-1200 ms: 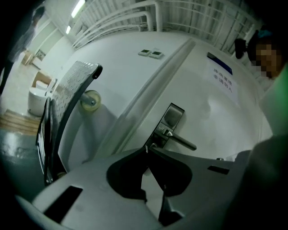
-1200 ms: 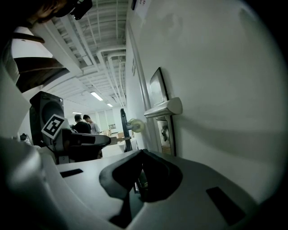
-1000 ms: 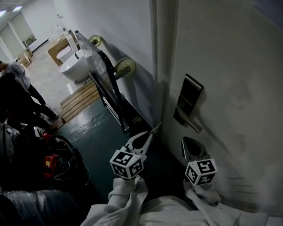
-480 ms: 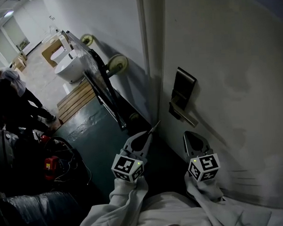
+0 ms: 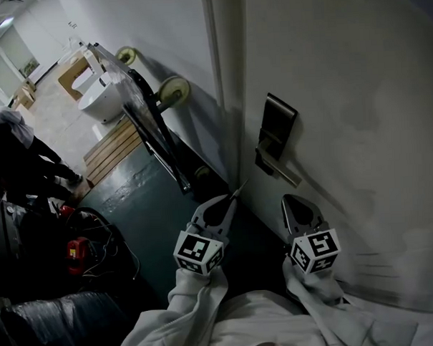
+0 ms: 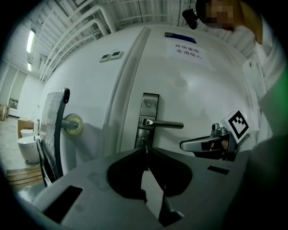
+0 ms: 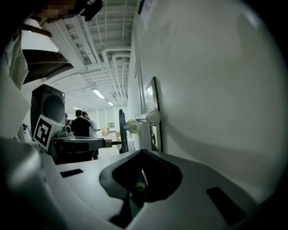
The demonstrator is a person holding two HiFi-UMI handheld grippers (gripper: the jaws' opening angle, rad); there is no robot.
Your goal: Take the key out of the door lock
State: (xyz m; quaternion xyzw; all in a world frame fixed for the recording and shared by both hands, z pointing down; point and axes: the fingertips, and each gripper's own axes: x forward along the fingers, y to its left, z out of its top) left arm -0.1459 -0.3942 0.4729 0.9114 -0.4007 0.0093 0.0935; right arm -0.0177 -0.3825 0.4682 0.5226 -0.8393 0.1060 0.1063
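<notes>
As the left gripper [image 5: 227, 206] pinched the key [image 5: 238, 192] clear of the door lock [image 5: 276, 135] and the right gripper [image 5: 295, 207] sat closed and empty, little looked left to do.

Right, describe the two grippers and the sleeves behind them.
The left gripper and right gripper are grey, tapering shells with dark hollows behind the jaws. Each carries a white cube printed with black square markers. Both arms wear loose white sleeves, bunched at the cuffs. No cables show.
</notes>
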